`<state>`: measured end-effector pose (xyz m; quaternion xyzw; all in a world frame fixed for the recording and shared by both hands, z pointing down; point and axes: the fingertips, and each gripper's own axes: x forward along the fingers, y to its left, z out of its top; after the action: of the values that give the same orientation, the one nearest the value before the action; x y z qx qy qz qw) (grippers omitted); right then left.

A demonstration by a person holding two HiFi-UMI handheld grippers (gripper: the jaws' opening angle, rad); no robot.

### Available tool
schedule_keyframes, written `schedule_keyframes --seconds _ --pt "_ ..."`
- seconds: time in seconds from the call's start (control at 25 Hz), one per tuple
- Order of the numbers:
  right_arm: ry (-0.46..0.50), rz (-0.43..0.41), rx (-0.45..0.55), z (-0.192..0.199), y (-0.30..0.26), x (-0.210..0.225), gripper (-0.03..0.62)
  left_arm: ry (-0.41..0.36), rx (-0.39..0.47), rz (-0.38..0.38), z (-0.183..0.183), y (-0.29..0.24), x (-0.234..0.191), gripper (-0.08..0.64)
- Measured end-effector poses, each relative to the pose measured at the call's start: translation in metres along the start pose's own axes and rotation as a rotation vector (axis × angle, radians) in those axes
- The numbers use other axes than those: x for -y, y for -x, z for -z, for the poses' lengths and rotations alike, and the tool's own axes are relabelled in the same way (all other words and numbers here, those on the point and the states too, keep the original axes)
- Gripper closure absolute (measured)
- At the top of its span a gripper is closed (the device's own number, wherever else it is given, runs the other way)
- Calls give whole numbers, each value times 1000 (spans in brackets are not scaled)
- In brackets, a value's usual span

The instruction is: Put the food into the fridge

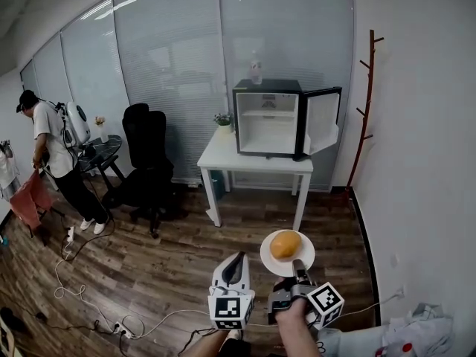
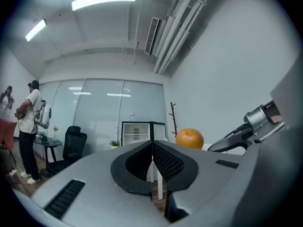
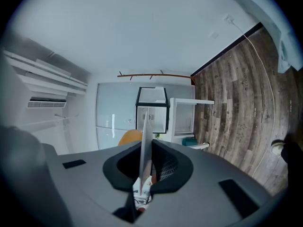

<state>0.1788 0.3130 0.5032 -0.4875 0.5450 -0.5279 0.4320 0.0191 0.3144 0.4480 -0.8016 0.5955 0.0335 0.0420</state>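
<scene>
White table (image 1: 223,155) at the far wall carries the fridge (image 1: 268,117), door swung open, well apart from both grippers. Right gripper (image 1: 299,268) is clamped on the rim of a white plate (image 1: 304,259) with the orange (image 1: 285,245) sitting on it. Left gripper (image 1: 236,262) is just beside it, jaws together, nothing between them.

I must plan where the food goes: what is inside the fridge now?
The fridge stands open: white walls and one shelf, no food visible. The door's inner side is too small to make out.
</scene>
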Motion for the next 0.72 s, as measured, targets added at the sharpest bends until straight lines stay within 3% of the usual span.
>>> schedule_keyframes --seconds 0.32,0.44,0.72 --pt "22 14 9 4 -73 -2 549 -19 -1 10 19 -67 -33 529" --pt "33 15 12 12 -115 -10 549 -45 11 13 17 -100 -57 531" --pt "45 15 28 36 -215 -31 549 -23 26 28 9 -180 -124 531"
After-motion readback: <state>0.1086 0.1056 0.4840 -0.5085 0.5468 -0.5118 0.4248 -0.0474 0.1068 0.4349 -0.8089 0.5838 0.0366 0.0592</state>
